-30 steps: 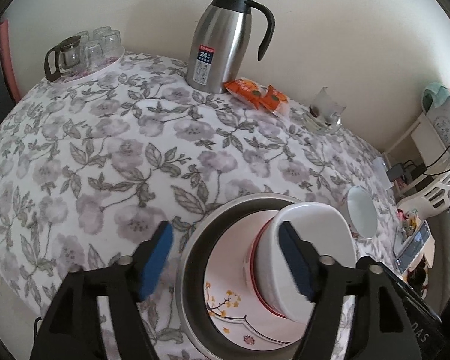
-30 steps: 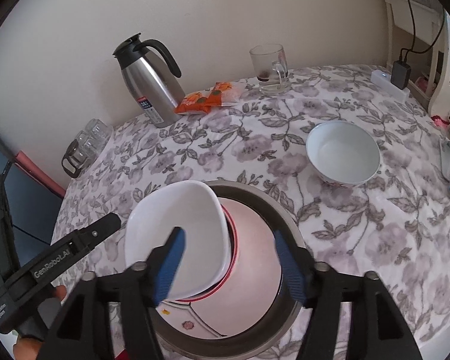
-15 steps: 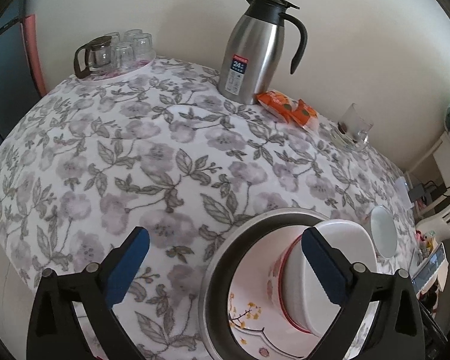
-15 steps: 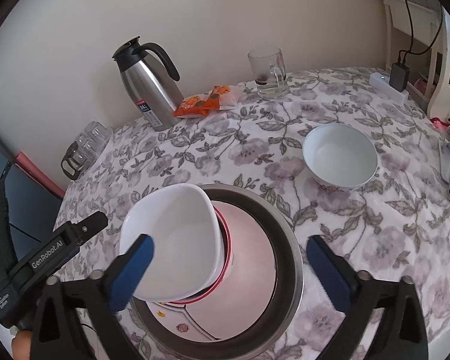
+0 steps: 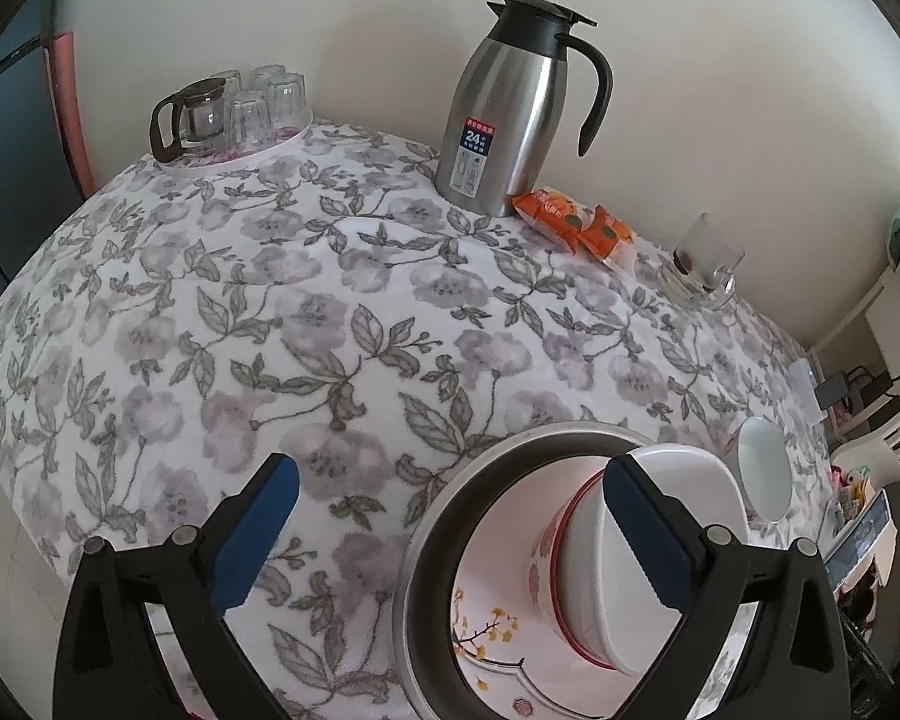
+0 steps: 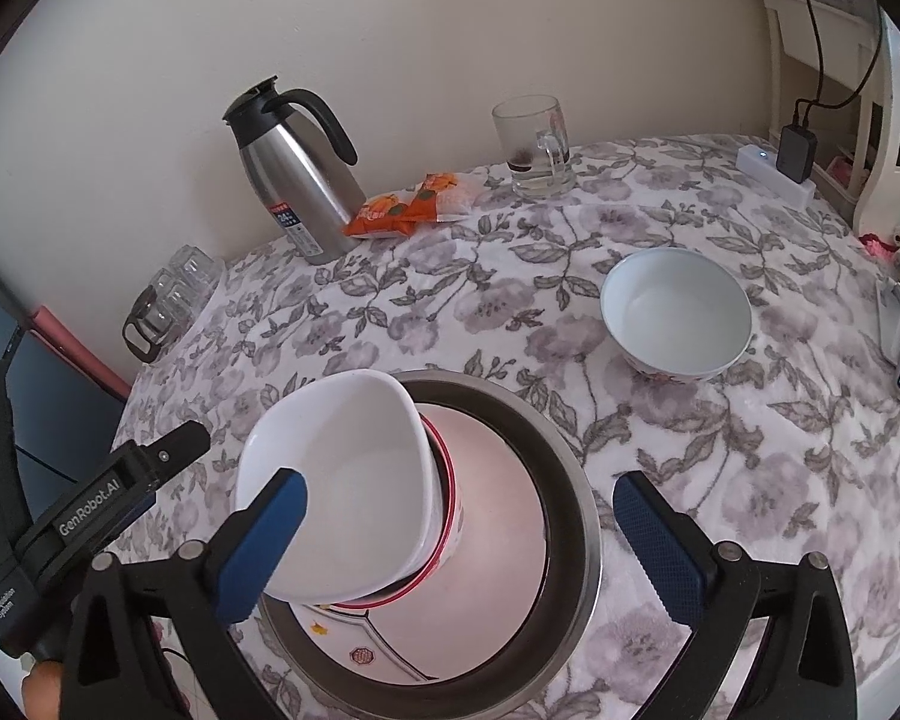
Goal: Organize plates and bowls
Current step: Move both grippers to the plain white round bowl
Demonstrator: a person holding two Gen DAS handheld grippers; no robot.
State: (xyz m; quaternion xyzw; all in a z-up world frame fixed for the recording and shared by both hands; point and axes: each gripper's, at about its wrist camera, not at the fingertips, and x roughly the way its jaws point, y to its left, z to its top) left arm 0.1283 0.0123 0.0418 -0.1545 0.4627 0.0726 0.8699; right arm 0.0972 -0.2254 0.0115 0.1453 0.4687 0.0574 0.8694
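Both hand-held grippers have opened wide since one second ago: left hand-held gripper (image 5: 450, 531) and right hand-held gripper (image 6: 459, 546). The released white bowl (image 6: 336, 486) lies tilted in the red-rimmed bowl (image 6: 447, 516).

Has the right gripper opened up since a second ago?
Yes. The right gripper has spread its jaws wide; its fingers now straddle the steel basin instead of pinching the white bowl.

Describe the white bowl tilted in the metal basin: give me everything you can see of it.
The white bowl is glossy, ceramic-looking, plain white inside and out, with a softly squared rim. It looks empty. It sits tilted, nested in a red-rimmed bowl that rests on a patterned plate inside the metal basin. Its opening leans toward the left gripper. Both grippers' jaws stand wide open; neither grips it, though contact cannot be ruled out.
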